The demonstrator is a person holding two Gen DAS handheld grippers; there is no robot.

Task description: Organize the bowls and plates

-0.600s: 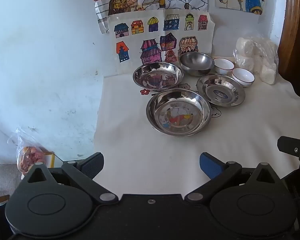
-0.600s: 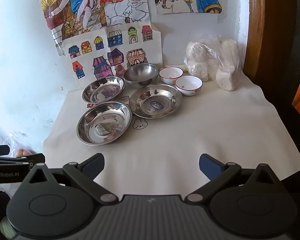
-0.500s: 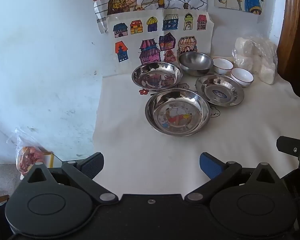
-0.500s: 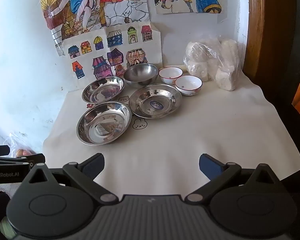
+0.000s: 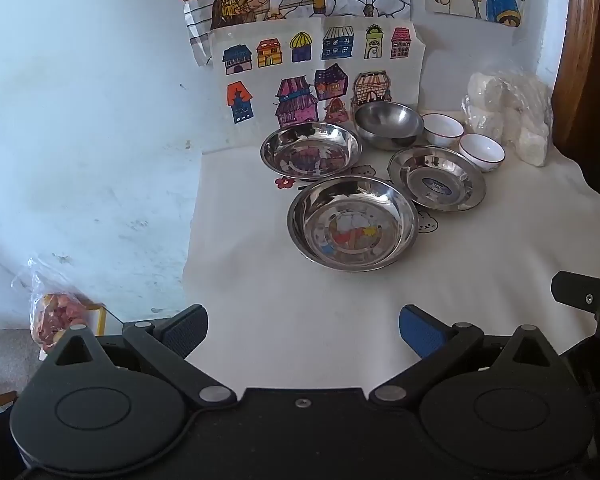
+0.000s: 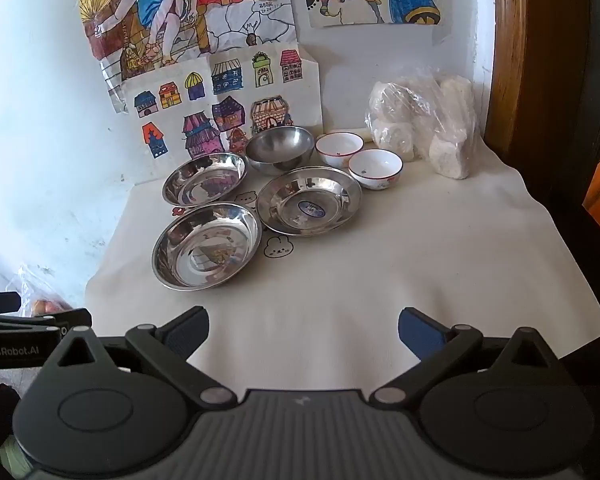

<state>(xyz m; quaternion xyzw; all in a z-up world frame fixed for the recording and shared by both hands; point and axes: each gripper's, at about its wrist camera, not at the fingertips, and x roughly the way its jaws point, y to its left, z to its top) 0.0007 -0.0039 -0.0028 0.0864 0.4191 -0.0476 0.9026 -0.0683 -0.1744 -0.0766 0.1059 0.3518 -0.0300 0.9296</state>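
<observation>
Where the frame ends, the snack bag is half hidden.

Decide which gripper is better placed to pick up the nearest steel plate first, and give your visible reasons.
Left, probably. The nearest steel plate lies almost straight ahead of the open left gripper, but off to the left of the open right gripper.

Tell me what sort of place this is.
Likely a home, perhaps with children: coloured drawings taped to the wall, steel dishes and small bowls on a cartoon-printed cloth.

Wide-open right claw above cloth, steel plates beyond
</observation>
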